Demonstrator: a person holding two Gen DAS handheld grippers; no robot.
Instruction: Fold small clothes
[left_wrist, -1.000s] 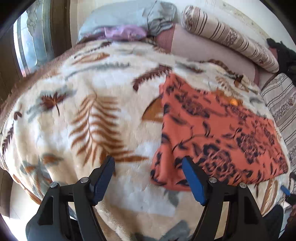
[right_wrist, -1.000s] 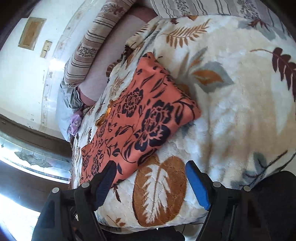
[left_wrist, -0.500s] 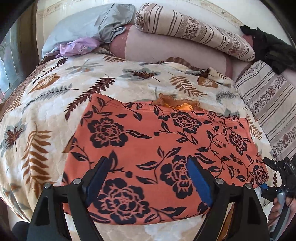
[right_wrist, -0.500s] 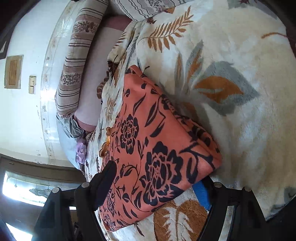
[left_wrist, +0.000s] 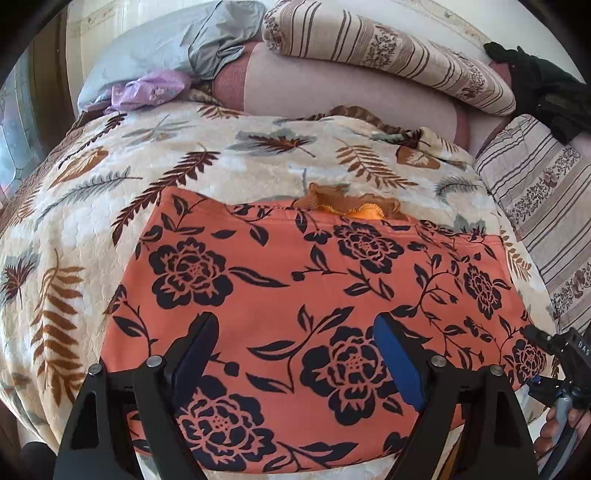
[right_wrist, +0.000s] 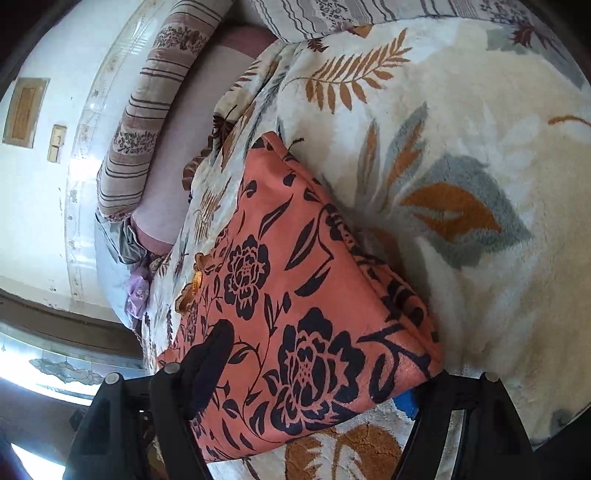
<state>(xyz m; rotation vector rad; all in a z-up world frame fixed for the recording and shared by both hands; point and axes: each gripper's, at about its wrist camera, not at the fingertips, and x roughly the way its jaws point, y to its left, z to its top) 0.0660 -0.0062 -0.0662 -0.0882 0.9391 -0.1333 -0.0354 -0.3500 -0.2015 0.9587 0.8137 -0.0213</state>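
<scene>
An orange garment with black flowers lies folded flat on the leaf-patterned blanket. A small brown-and-orange piece peeks out at its far edge. My left gripper hangs open over the garment's near half with nothing between its fingers. In the right wrist view the garment fills the middle. My right gripper straddles its near corner: the left finger sits over the cloth, the blue pad shows beneath the corner. Its jaws are closing but stand wide apart. The right gripper also shows at the garment's right end.
Striped pillows, a grey pillow and a purple cloth line the head of the bed. A black item lies at the far right, above a striped cushion. A window is on the left.
The left gripper swept right from bare blanket to above the garment. The right gripper moved up to the garment's corner and its right finger slid under it.
</scene>
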